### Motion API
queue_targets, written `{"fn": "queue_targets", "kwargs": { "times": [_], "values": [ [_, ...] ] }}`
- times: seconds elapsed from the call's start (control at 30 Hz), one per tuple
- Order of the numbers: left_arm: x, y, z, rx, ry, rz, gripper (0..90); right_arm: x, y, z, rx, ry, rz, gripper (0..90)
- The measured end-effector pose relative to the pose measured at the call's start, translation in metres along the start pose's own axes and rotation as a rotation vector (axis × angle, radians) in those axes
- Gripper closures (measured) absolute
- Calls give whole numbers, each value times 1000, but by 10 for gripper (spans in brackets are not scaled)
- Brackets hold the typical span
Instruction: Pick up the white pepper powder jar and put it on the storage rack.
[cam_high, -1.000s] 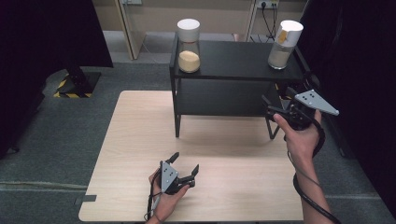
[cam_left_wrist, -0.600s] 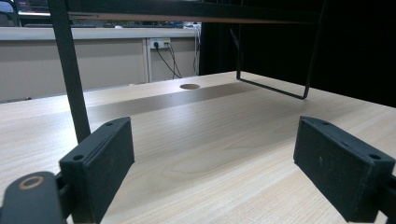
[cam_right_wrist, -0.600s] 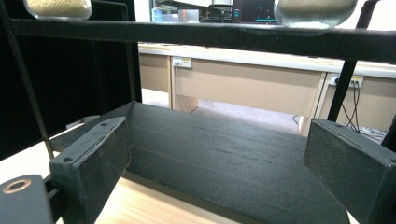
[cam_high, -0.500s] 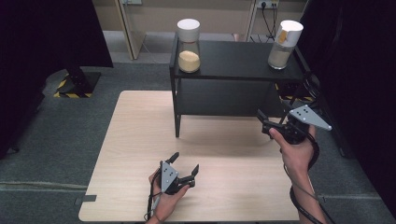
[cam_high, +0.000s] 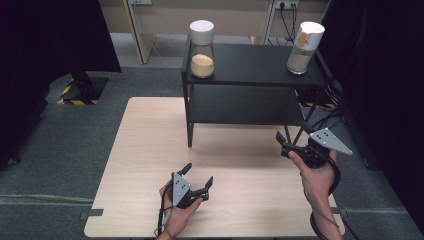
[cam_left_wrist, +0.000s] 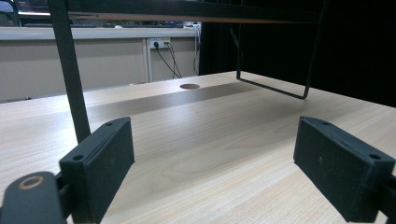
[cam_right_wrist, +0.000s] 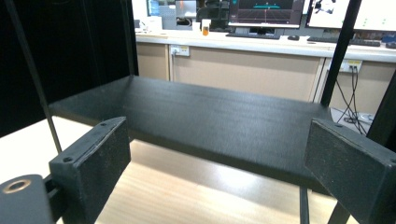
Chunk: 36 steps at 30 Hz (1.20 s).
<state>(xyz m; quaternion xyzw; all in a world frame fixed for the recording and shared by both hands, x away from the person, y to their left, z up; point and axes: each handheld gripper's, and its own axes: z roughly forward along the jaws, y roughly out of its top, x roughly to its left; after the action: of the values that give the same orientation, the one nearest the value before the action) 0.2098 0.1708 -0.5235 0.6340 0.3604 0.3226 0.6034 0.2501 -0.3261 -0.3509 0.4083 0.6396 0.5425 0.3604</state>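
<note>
Both tools gape wide, holding nothing — the left tool (cam_high: 199, 182) rests low at the bench (cam_high: 145, 130), the right tool (cam_high: 295, 145) faces the shelf (cam_high: 250, 65) at right of frame, likely lined up for the jar (cam_high: 305, 41) above.

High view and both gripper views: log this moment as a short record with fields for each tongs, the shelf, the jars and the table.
left tongs: open, holding nothing, low over the table's near edge
right tongs: open, holding nothing, by the shelf's right front leg
shelf: black, two boards, on the far half of the table
left jar: white lid, yellowish filling, top board
right jar: white lid, pale filling, top board
table: light wood
</note>
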Motion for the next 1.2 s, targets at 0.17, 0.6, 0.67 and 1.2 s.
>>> {"fn": "queue_targets", "kwargs": {
  "times": [0.17,0.6,0.67,1.2],
  "values": [
    [0,0,0,0,0,0,118,2,-16,-3,7,7,15,72],
    [0,0,0,-1,0,1,118,5,-57,-5,64,22,36,72],
    [0,0,0,-1,1,1,118,5,-62,-6,72,20,33,72],
    [0,0,0,-2,0,2,118,7,-91,-10,137,13,41,72]
  ]
}}
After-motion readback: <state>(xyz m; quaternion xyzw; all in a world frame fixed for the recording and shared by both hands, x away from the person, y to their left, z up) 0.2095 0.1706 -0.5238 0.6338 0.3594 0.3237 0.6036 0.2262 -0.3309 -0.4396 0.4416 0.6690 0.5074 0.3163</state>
